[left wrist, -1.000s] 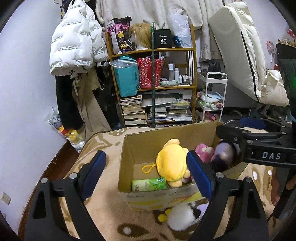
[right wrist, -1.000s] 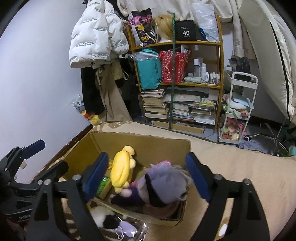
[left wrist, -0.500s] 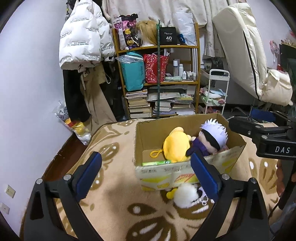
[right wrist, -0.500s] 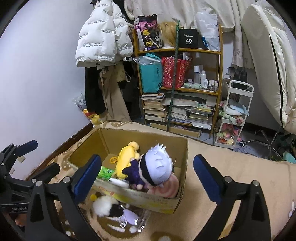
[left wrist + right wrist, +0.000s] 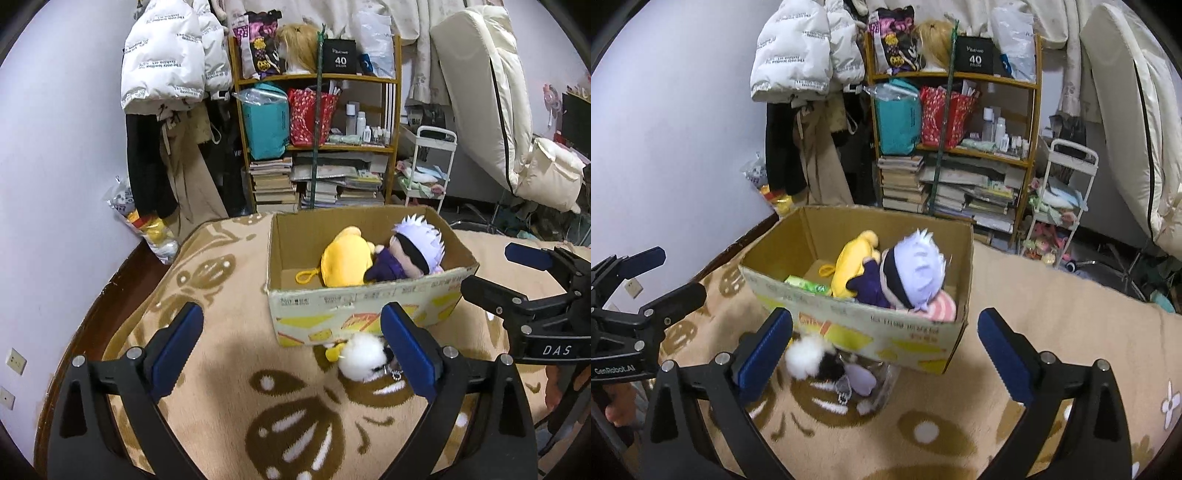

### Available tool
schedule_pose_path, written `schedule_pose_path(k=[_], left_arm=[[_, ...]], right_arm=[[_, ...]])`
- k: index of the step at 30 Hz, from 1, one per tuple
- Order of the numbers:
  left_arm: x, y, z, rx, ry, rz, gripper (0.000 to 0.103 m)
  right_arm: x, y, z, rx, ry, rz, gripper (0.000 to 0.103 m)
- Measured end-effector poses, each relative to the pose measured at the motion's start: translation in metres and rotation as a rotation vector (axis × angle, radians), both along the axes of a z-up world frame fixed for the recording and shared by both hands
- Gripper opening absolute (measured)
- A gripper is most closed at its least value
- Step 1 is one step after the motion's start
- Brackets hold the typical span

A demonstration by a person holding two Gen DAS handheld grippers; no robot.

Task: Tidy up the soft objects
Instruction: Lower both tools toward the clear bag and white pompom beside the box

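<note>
Left wrist view: the left claw (image 5: 291, 347) stands released, its blue pads wide apart with nothing between them but patterned blanket (image 5: 229, 369); its jaws have just been opening. At about one o'clock from it sits the cardboard box (image 5: 365, 299), open-topped, holding a yellow plush (image 5: 345, 264) and, pressed against it at three o'clock, a white-haired doll (image 5: 413, 247) in purple clothes. A fluffy white plush (image 5: 360, 358) lies on the blanket, touching the box's near wall and just beside the claw's right pad. The right claw (image 5: 517, 273) shows at three o'clock, also spread.

Right wrist view: the right claw (image 5: 884, 345) is released too, empty, its jaws likewise just having opened. The box (image 5: 916, 332) lies straight ahead at twelve o'clock; a green packet (image 5: 807, 285) rests inside at the yellow plush's nine o'clock, and a pink striped plush (image 5: 942, 306) peeks out under the doll. The fluffy white plush (image 5: 805, 356) lies by the left pad, with a clear bag (image 5: 875, 380) of small things beside it.
</note>
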State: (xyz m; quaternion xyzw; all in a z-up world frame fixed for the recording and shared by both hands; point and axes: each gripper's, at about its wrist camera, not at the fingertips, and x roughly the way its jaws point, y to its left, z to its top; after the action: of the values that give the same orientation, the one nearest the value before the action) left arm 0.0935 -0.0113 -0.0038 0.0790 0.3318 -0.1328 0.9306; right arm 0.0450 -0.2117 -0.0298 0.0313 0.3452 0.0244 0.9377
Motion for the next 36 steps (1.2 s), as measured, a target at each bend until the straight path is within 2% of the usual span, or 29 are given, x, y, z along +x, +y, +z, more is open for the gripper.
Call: schedule_pose_path(k=[9, 19, 26, 36], left_arm=[[0.016, -0.006, -0.012, -0.011, 0.056, -0.021, 0.096], [0.035, -0.013, -0.033, -0.065, 0.121, -0.052, 0.096], [0.04, -0.024, -0.049, -0.053, 0.143, -0.107, 0.096], [0.043, -0.043, -0.074, 0.019, 0.168, -0.178, 0.096]], right_arm=[[0.005, -0.004, -0.017, 0.033, 0.064, -0.022, 0.103], [0.02, -0.013, -0.042, 0.082, 0.16, -0.053, 0.103], [0.028, -0.027, -0.055, 0.142, 0.203, -0.089, 0.103], [0.037, -0.032, -0.069, 0.189, 0.252, -0.099, 0.103]])
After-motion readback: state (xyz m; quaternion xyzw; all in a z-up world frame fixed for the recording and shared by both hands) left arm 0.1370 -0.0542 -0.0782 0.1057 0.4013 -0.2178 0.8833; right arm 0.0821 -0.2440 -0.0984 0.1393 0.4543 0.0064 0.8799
